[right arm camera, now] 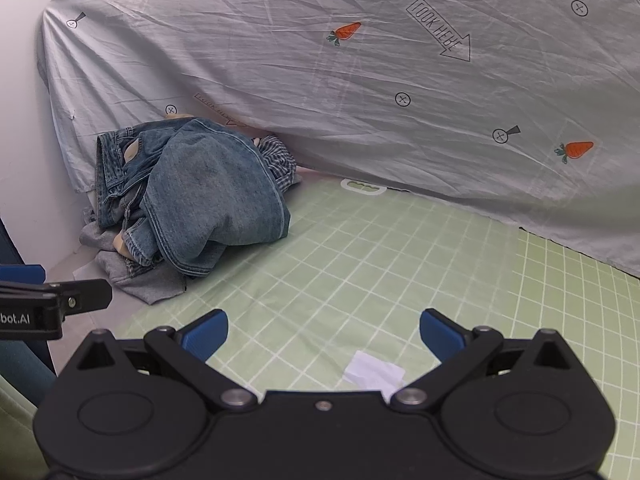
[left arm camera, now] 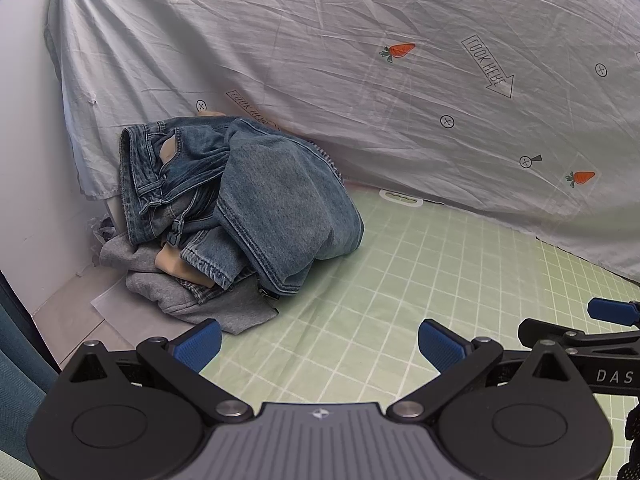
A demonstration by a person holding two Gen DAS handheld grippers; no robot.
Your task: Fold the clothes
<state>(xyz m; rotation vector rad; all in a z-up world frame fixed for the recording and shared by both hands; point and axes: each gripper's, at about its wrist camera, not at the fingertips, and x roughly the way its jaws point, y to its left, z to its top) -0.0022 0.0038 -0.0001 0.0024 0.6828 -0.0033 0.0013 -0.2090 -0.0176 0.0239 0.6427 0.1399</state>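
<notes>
Left gripper [left arm camera: 320, 346]: blue pads spread wide, nothing between them, poised low over the green grid mat [left arm camera: 420, 280]. Right gripper [right arm camera: 324, 336]: likewise spread wide and empty, poised over the same mat [right arm camera: 360, 260]. Side by side, close together; a blue-tipped finger of the right one visible at the right edge of the left wrist view, a black finger of the left one at the left edge of the right wrist view.

Clothes piled in the far left corner of the mat, against the draped sheet [left arm camera: 360, 60] and the white wall. On top, blue jeans [left arm camera: 260, 196], crumpled, waistband turned to the left, one leg humped over toward the mat. Underneath, a grey sweatshirt [left arm camera: 224, 308] spilling off the near left side of the heap, closest to the left gripper's left pad but apart from it. A beige garment [left arm camera: 176, 262] peeking out between denim and grey. A checked blue-and-white piece [right arm camera: 278, 156] showing behind the jeans on the right, at the foot of the sheet.

Sheet pale grey, creased, printed with carrots, arrows and small crossed circles, hanging as a backdrop along the mat's far edge. A small white paper slip [right arm camera: 374, 372] flat on the mat just ahead of the right gripper, between its fingers and nearer the right one. A white cut-out handle [right arm camera: 362, 186] at the mat's far rim.
</notes>
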